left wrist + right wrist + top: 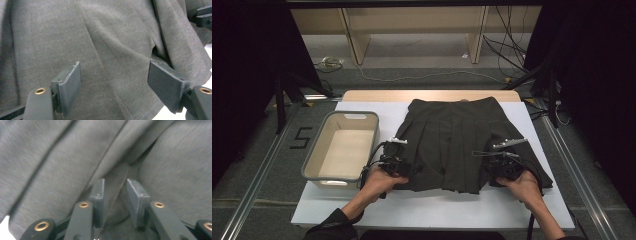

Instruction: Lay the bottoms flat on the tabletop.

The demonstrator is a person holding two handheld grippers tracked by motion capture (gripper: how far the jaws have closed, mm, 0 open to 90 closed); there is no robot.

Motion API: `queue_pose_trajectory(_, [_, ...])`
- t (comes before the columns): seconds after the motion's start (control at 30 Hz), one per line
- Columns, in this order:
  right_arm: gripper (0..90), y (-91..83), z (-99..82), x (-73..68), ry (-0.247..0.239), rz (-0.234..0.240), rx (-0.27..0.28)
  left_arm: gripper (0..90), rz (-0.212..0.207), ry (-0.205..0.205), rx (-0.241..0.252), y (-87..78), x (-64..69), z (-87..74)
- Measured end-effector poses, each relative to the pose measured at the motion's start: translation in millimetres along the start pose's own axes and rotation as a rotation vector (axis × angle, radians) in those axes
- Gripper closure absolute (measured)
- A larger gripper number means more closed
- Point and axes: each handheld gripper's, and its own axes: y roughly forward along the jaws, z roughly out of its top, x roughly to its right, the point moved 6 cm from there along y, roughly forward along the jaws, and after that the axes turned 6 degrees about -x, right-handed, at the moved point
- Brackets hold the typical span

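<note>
A dark grey pleated skirt (452, 135) lies flat on the white sheet (427, 210), waistband far, hem near. My left gripper (408, 169) rests at the skirt's near left corner. In the left gripper view its jaws stand wide open (115, 75) over the cloth (112, 37), close to the hem, with nothing pinched. My right gripper (496, 166) sits at the near right part of the hem. In the right gripper view its pads stand a narrow gap apart (115, 187), pushed into the skirt (62, 157), with a raised ridge of cloth between them.
A grey bin (339, 116), with nothing in it, stands on the sheet left of the skirt, right beside my left hand. The wooden table edge (427, 95) shows beyond the sheet. Cables lie on the floor behind, and metal rails run down both sides.
</note>
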Motion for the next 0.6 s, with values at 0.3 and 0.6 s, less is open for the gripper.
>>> queue_pose_trajectory(0.3, [88.6,12.9,-16.2,-9.6,-0.062,-0.002,-0.128,28.4,-0.001,0.012,0.011,-4.0,0.3,-6.7])
queue_pose_trajectory(0.6, [88.8,-20.1,-25.9,-9.9,-0.076,-0.011,-0.065,28.9,-0.002,0.004,0.009,-6.3,-1.8,-11.3])
